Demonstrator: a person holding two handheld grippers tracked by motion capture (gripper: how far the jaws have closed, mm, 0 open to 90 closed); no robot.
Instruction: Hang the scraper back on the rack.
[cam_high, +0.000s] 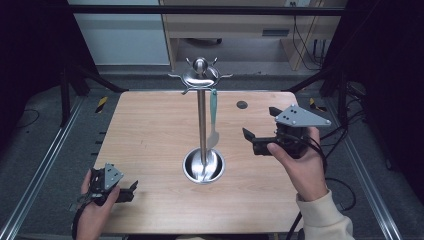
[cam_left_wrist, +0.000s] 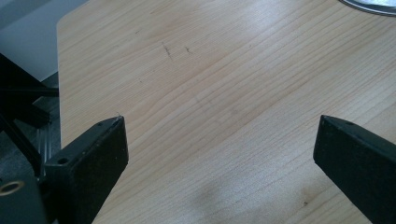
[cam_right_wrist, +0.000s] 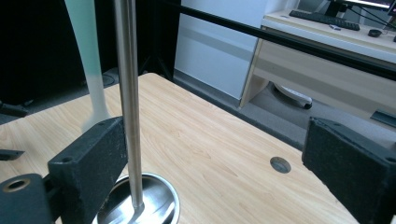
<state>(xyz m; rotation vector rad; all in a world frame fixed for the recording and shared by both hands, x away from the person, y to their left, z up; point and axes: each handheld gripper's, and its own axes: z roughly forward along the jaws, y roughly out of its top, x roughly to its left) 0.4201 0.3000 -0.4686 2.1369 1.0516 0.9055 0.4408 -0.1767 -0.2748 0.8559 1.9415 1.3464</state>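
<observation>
Right of the tall steel utensil stand (cam_high: 202, 120) (a teal-handled utensil (cam_high: 213, 116) hangs from it), my right gripper (cam_high: 258, 134) is released, empty; my left gripper (cam_high: 131, 189), nearer me, gapes too.

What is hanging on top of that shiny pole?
A green-handled utensil hangs from a hook on the stand, apart from the right gripper. Its top loop hides behind the hook ring.

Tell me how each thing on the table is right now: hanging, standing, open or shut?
Utensil with green handle: hanging from a hook at the top of the stand, nothing gripping it.
Metal stand: upright on its round base, mid-table.
Right gripper: open, empty, to the right of the stand.
Left gripper: open, empty, low over the table's near left part.
</observation>
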